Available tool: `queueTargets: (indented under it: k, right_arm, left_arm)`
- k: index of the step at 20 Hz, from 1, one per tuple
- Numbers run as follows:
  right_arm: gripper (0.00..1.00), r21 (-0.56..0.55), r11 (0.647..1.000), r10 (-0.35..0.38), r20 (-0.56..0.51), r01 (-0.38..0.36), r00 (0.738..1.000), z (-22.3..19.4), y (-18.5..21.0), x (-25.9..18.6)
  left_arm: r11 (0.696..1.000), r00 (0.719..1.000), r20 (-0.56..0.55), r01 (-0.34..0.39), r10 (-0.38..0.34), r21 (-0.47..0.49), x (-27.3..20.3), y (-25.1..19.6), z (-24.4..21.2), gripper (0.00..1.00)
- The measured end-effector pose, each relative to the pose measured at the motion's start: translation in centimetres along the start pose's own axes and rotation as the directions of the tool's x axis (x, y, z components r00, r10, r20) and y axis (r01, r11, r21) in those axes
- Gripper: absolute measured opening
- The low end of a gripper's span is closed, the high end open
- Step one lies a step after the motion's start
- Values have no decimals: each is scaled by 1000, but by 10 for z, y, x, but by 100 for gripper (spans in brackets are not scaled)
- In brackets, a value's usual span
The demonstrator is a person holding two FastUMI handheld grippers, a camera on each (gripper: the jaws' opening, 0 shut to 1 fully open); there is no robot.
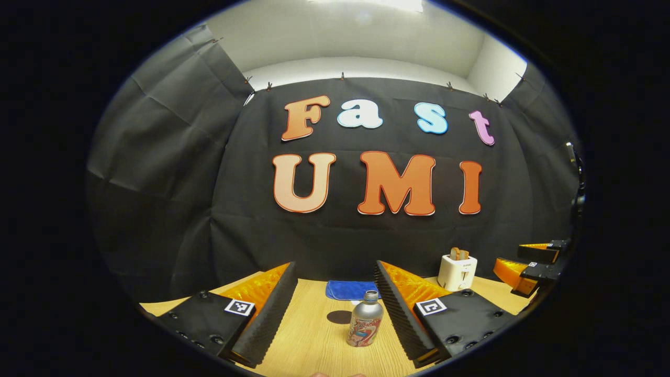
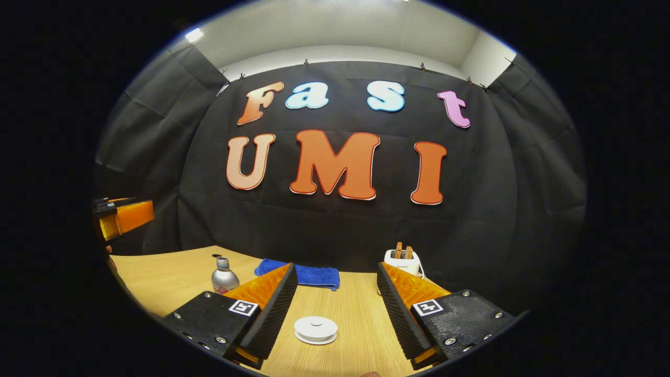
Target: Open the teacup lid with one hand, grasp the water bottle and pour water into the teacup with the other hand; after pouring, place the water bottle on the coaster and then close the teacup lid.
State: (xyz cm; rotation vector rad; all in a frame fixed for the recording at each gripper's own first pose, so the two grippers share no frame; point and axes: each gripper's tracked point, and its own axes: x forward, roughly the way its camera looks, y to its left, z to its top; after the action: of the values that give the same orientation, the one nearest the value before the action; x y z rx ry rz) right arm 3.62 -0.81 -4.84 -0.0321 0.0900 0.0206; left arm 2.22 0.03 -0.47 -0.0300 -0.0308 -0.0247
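We are at the start: left tool wide before the bottle, right tool wide over the lidded teacup on the bench; next, lift the lid

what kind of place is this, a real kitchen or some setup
Likely a staged recording booth, not a real kitchen: black cloth walls pinned up around a wooden table, with a few household props such as a toaster, a water bottle and a lidded teacup.
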Motion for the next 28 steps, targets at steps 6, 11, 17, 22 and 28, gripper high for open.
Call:
queueTargets:
  k: [6, 11, 17, 22, 28]
  right_arm:
    - [92, 4, 998, 59, -48, -59, 997, -33, 13, 29]
    - [92, -18, 997, 68, -124, -71, 990, -78, 18, 59]
    - [92, 24, 989, 150, -257, -149, 955, -134, 38, 77]
    - [81, 34, 986, 167, -336, -165, 927, -170, 44, 89]
    - [55, 61, 981, 193, -382, -183, 904, -192, 54, 96]
  left_arm:
    - [999, 998, -47, 41, -42, -33, 23, -10, -31, 96]
    - [999, 997, -71, 32, -31, 13, 42, -2, -57, 96]
    - [998, 996, -70, 62, -60, 33, 50, -9, -69, 96]
    - [997, 993, -104, 63, -59, 38, 59, -4, -91, 96]
    - [996, 990, -130, 70, -61, 58, 57, -5, -104, 96]
